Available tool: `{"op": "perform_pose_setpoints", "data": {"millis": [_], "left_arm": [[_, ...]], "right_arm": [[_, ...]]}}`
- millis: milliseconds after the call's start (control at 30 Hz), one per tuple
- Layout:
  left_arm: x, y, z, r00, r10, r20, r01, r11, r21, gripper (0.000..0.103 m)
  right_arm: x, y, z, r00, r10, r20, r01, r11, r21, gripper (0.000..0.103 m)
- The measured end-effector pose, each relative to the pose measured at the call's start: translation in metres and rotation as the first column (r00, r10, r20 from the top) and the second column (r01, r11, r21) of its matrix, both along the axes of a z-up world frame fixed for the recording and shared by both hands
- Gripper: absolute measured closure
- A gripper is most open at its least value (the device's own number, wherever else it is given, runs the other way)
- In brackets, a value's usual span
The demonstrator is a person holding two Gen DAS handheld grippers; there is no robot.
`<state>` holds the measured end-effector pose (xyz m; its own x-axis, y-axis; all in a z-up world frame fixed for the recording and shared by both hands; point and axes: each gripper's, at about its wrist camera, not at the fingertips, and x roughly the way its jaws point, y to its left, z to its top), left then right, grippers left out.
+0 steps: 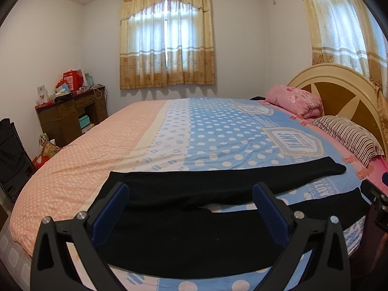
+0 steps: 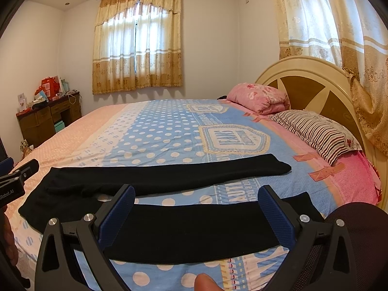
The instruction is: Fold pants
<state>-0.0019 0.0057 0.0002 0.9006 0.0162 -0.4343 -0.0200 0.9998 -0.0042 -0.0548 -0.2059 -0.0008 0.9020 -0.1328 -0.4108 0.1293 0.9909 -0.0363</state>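
Observation:
Black pants (image 1: pixel 194 237) lie flat on the bed near its front edge, waist at the left, the two legs spread apart toward the right. They also show in the right wrist view (image 2: pixel 184 232). My left gripper (image 1: pixel 190 191) is open and empty, hovering above the near leg close to the crotch. My right gripper (image 2: pixel 196 194) is open and empty, above the near leg further right. The far leg (image 2: pixel 169 173) ends near the pillows. The left gripper's body shows at the left edge of the right wrist view (image 2: pixel 17 177).
The bed (image 1: pixel 97 157) has a pink and blue dotted cover. A pink pillow (image 1: pixel 294 100) and a striped pillow (image 1: pixel 349 135) lie by the headboard (image 1: pixel 339 89). A cluttered wooden desk (image 1: pixel 70 114) stands in the far left corner.

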Motion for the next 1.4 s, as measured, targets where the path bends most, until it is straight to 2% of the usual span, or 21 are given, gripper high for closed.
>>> {"op": "perform_pose_setpoints", "data": {"millis": [1400], "left_arm": [[0.004, 0.012, -0.005, 1.0, 0.02, -0.011, -0.02, 1.0, -0.002, 0.0]], "right_arm": [[0.007, 0.001, -0.016, 0.999, 0.02, -0.039, -0.02, 1.0, -0.001, 0.001]]}}
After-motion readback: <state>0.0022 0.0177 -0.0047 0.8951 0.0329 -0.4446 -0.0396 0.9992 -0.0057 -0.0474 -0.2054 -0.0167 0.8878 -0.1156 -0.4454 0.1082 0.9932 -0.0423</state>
